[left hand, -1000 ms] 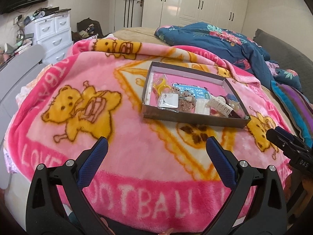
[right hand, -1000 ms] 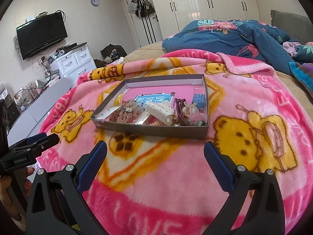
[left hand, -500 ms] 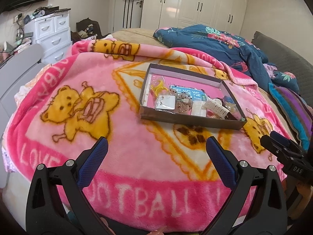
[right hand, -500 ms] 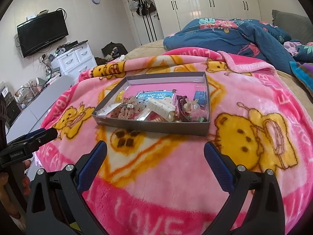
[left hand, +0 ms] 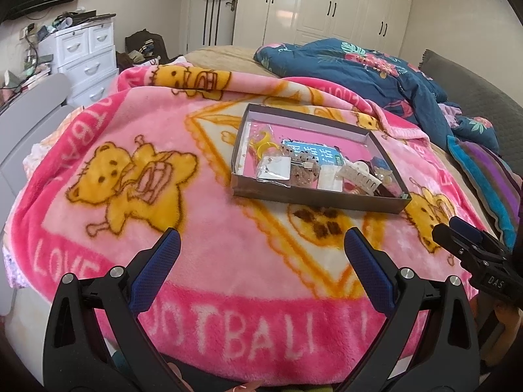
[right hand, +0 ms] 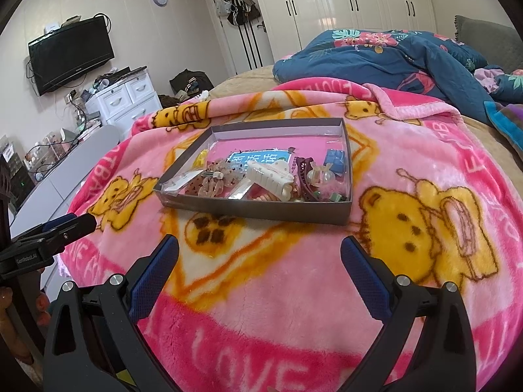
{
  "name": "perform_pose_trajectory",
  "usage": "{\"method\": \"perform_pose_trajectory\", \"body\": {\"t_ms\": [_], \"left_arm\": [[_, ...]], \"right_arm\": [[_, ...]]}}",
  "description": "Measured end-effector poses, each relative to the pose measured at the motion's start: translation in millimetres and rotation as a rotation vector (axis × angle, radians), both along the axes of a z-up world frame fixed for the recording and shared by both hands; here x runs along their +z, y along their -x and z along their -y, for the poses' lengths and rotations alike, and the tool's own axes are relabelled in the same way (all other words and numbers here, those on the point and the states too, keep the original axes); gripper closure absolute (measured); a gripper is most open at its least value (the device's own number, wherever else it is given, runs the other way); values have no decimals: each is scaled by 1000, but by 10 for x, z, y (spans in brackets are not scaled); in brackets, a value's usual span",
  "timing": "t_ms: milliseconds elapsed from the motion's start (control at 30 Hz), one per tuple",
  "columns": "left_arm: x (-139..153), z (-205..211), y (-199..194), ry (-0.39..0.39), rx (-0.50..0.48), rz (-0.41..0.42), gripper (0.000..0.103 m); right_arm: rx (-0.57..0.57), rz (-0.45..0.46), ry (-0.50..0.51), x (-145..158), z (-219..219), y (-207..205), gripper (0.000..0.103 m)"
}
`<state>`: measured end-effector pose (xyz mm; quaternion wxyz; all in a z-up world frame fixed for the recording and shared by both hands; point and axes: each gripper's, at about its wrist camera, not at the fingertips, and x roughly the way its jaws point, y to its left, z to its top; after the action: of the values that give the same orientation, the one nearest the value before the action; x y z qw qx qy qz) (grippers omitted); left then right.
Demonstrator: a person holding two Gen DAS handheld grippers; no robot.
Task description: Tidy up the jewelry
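Both grippers have drawn slightly nearer to the box since a second ago, and it now sits a little lower and larger in each view. On the far left, a white dresser [left hand: 88, 55] stands by the wall, with a television [right hand: 70, 57] mounted above it. A pink blanket [left hand: 209, 235] printed with yellow bears covers the near part of the bed. The left gripper [left hand: 261, 251] hangs over the blanket's near edge, released, its blue-padded fingers [left hand: 156, 266] spread wide with nothing between them. The shallow grey box [left hand: 322, 199] rests on the blanket beyond both grippers, near the middle. Inside it lie a yellow ring-shaped piece [left hand: 261, 142] at the left, a speckled hair clip [right hand: 209, 184], a blue printed card [right hand: 258, 158], a white claw clip [right hand: 269, 179] and a jumble of small pieces at the right. The right gripper [right hand: 260, 253] is likewise released and empty, near the box but clear of it. On the far right, a dark blue floral quilt [left hand: 369, 72] is heaped on the bed.
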<state>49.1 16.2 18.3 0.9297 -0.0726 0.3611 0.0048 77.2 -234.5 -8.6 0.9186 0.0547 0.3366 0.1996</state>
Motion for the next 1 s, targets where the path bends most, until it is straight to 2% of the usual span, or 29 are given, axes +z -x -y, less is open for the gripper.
{"method": "perform_pose_trajectory", "body": {"t_ms": [1000], "left_arm": [[-20,-20,-3,-4,-2,-1,9]], "right_arm": [[0,-10,-2,-27,5,-1,4]]}}
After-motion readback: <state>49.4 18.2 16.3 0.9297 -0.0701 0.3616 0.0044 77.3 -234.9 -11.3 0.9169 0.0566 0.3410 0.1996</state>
